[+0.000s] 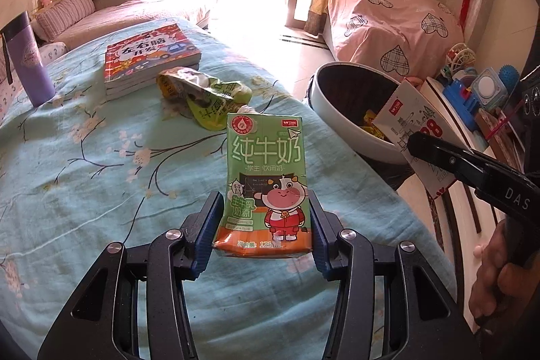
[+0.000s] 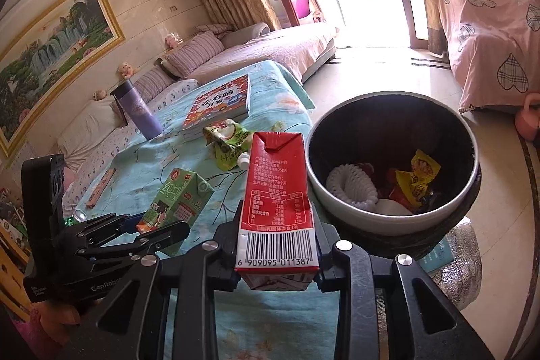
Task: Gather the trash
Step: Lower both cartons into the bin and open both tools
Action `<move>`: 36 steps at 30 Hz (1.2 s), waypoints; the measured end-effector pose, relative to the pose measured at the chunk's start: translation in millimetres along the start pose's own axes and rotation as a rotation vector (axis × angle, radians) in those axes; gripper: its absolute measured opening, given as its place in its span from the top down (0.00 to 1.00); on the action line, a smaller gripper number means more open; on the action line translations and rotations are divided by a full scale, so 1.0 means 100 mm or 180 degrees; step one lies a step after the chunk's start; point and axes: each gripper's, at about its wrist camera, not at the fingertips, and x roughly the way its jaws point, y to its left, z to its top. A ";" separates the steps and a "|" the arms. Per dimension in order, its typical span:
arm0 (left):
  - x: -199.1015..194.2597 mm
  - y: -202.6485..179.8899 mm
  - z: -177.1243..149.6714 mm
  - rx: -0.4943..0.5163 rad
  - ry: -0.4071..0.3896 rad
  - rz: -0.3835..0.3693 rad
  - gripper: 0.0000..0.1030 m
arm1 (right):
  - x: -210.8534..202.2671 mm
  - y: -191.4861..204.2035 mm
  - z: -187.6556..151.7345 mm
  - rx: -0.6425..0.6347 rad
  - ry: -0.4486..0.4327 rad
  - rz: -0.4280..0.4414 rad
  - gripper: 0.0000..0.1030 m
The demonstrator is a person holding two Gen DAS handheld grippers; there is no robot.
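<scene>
Two cartons pinched: left tongs (image 1: 266, 225) on green milk carton (image 1: 266, 181), right tongs (image 2: 280, 245) on red carton (image 2: 278, 201). I carry both over the tabletop's (image 1: 101, 157) edge to the bin (image 2: 391, 157).

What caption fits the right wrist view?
Right gripper fingers clamp a red milk carton beside the trash bin; left gripper holds a green carton.

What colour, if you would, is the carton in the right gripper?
Red carton, white barcode panel; right wrist view shows it best.
</scene>
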 end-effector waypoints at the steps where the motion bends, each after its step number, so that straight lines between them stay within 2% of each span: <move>1: 0.00 -0.03 0.02 0.0020 -0.0007 -0.0013 0.54 | -0.02 -0.04 0.01 0.0025 -0.0017 -0.0016 0.70; 16: 0.09 -0.56 0.41 0.0261 -0.0064 -0.0253 0.54 | -0.27 -0.66 0.22 0.0322 -0.0167 -0.0162 0.70; 25: 0.21 -0.82 0.59 0.0441 -0.0079 -0.0235 0.54 | -0.24 -0.85 0.35 0.0390 -0.0168 -0.0179 0.70; 36: 0.34 -0.93 0.74 0.0516 -0.0059 -0.0179 0.54 | -0.19 -0.93 0.46 0.0386 -0.0165 -0.0215 0.70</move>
